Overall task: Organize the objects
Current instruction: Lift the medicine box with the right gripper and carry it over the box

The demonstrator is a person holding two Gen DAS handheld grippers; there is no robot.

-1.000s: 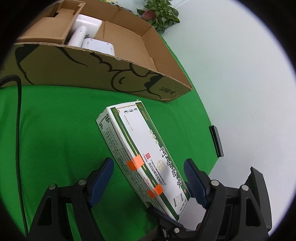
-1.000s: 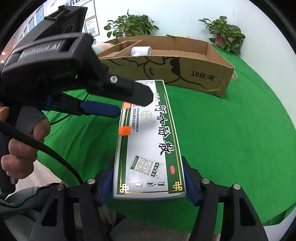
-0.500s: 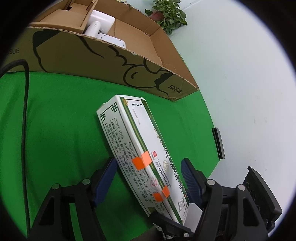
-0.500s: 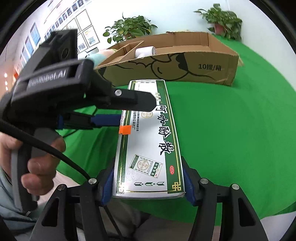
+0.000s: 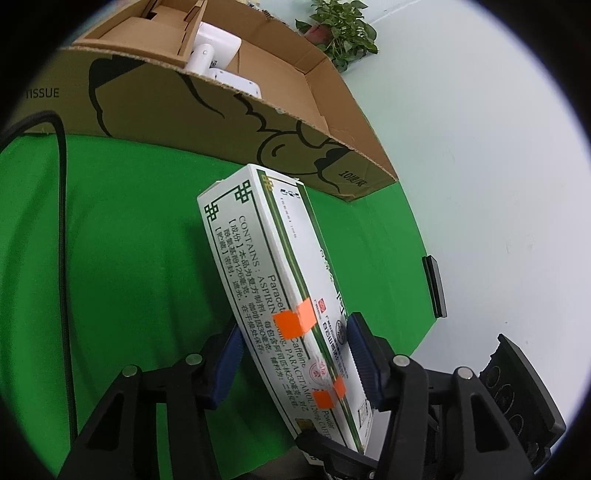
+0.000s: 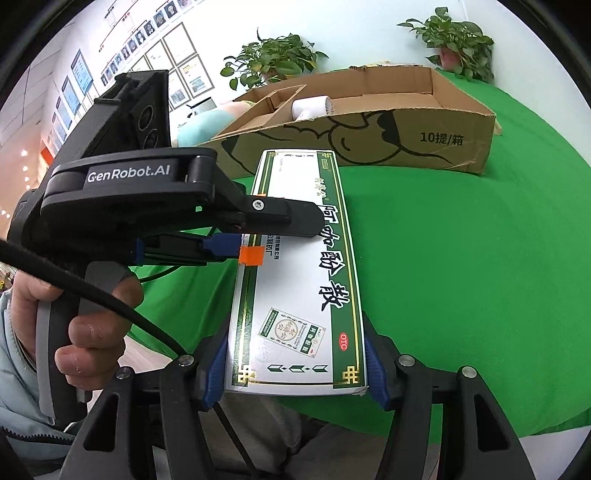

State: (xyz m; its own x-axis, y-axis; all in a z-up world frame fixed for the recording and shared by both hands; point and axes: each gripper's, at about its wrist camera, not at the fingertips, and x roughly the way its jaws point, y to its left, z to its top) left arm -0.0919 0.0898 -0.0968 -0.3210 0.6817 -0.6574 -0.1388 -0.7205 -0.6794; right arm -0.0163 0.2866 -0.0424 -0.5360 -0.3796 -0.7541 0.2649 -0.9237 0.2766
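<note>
The right tongs (image 6: 295, 363) clamp the long white-and-green cardboard medicine box (image 6: 295, 280) at its near end; the left tongs (image 5: 293, 360), just closing, seemingly pinch its middle, above the green worktop (image 6: 461, 258).

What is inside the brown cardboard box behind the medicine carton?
Inside the cardboard box lie white objects beside a cardboard divider. Its front wall hides the floor and anything lower.

The contents of the brown cardboard carton (image 5: 303, 122) are largely hidden by its wall. The white-and-green medicine box's (image 5: 280, 295) near end is covered by black gripper parts.
</note>
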